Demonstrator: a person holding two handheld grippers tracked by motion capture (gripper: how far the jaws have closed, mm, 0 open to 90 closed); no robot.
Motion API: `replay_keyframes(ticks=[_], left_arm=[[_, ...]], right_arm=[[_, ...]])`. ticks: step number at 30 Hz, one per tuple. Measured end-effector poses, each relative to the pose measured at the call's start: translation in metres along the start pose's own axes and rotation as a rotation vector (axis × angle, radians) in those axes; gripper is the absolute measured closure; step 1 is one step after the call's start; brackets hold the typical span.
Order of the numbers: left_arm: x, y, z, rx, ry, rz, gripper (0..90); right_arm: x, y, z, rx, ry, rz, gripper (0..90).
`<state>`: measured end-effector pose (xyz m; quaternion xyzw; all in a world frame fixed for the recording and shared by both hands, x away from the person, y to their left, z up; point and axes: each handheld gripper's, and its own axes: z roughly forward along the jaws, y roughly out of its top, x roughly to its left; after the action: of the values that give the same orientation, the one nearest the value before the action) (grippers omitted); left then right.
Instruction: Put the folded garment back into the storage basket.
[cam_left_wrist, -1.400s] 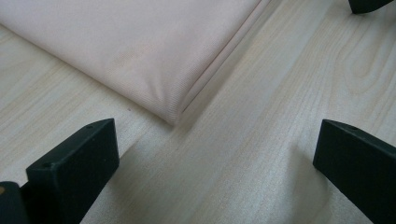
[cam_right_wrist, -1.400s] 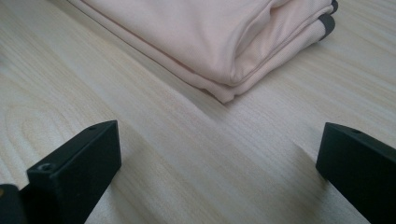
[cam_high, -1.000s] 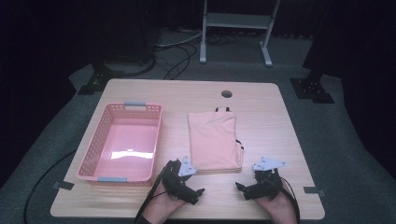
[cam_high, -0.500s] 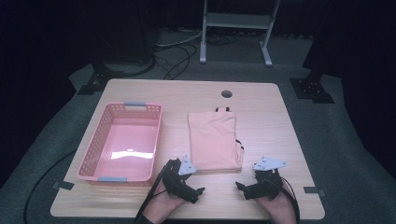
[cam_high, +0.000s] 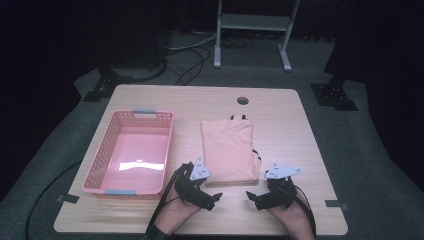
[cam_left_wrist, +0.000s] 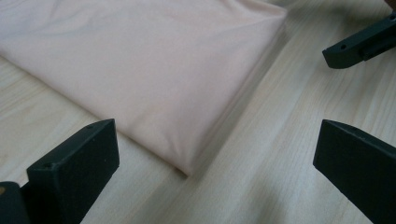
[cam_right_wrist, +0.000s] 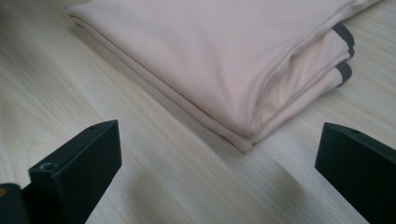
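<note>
A folded pale-pink garment (cam_high: 227, 150) with dark trim lies flat in the middle of the wooden table (cam_high: 295, 125). My left gripper (cam_high: 214, 199) rests on the table just in front of the garment's near left corner, jaws wide open and empty. In the left gripper view that corner of the garment (cam_left_wrist: 154, 88) lies a short way ahead of the jaws. My right gripper (cam_high: 251, 196) sits in front of the near right corner, also open and empty. The right gripper view has the garment's stacked layers (cam_right_wrist: 243, 79) and dark hems straight ahead.
A pink plastic basket (cam_high: 100, 160) with grey handles stands on the table's left side, with nothing in it. A round cable hole (cam_high: 242, 100) is near the far edge. Bare wood lies to the right of the garment. The right gripper's jaw tip (cam_left_wrist: 362, 42) shows in the left gripper view.
</note>
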<state>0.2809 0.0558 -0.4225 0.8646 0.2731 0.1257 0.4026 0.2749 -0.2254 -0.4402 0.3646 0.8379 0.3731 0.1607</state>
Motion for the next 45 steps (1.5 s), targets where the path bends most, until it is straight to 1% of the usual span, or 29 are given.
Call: replay_keyframes(ticks=[5, 9, 14, 19, 21, 22, 23, 25, 29, 31, 33, 34, 37, 38, 39, 42, 45], left_arm=[[0.001, 0.003, 0.001, -0.01, -0.004, -0.001, 0.0], [0.002, 0.004, 0.003, -0.015, -0.016, -0.008, 0.0], [0.001, 0.005, 0.006, -0.01, -0.032, 0.0, 0.0], [0.001, 0.005, 0.009, -0.008, -0.047, -0.002, 0.0], [0.0, 0.004, 0.011, -0.003, -0.059, -0.001, 0.0], [0.0, 0.004, 0.011, 0.003, -0.062, 0.0, 0.0], [0.0, 0.004, 0.013, 0.01, -0.062, 0.007, 0.0], [0.0, 0.003, 0.013, 0.012, -0.066, 0.008, 0.0], [0.0, 0.003, 0.016, 0.02, -0.085, 0.008, 0.0], [0.0, 0.002, 0.019, 0.03, -0.089, 0.008, 0.0], [0.0, 0.002, 0.021, 0.04, -0.097, 0.006, 0.0], [0.0, 0.002, 0.022, 0.042, -0.098, 0.008, 0.0], [-0.001, 0.002, 0.023, 0.046, -0.108, 0.007, 0.0], [-0.001, 0.002, 0.024, 0.056, -0.114, 0.008, 0.0], [-0.001, 0.0, 0.027, 0.075, -0.112, 0.017, 0.0], [-0.001, 0.0, 0.027, 0.075, -0.111, 0.017, 0.0], [0.0, 0.0, 0.026, 0.072, -0.119, 0.004, 0.0]], right_arm=[[0.001, 0.007, 0.001, -0.013, 0.004, -0.006, 0.5], [0.002, 0.013, 0.004, -0.021, 0.011, -0.01, 0.5], [0.004, 0.015, 0.01, -0.016, 0.025, -0.014, 0.5], [0.005, 0.017, 0.015, -0.004, 0.042, -0.011, 0.6], [0.006, 0.018, 0.017, -0.001, 0.05, -0.007, 0.6], [0.006, 0.018, 0.018, 0.0, 0.054, -0.01, 0.8], [0.007, 0.019, 0.02, 0.003, 0.062, -0.003, 0.8], [0.006, 0.019, 0.023, 0.012, 0.07, -0.004, 1.0], [0.007, 0.019, 0.026, 0.027, 0.072, -0.002, 1.0], [0.007, 0.019, 0.026, 0.031, 0.072, 0.003, 1.2], [0.006, 0.019, 0.025, 0.03, 0.069, 0.005, 3.8], [0.005, 0.019, 0.025, 0.027, 0.074, 0.008, 3.8], [0.005, 0.018, 0.025, 0.028, 0.074, 0.001, 3.8], [0.005, 0.018, 0.025, 0.029, 0.074, 0.003, 3.8], [0.005, 0.018, 0.025, 0.029, 0.076, 0.003, 3.8], [0.005, 0.018, 0.025, 0.03, 0.083, 0.002, 3.6], [0.003, 0.017, 0.024, 0.028, 0.096, 0.009, 3.4]])
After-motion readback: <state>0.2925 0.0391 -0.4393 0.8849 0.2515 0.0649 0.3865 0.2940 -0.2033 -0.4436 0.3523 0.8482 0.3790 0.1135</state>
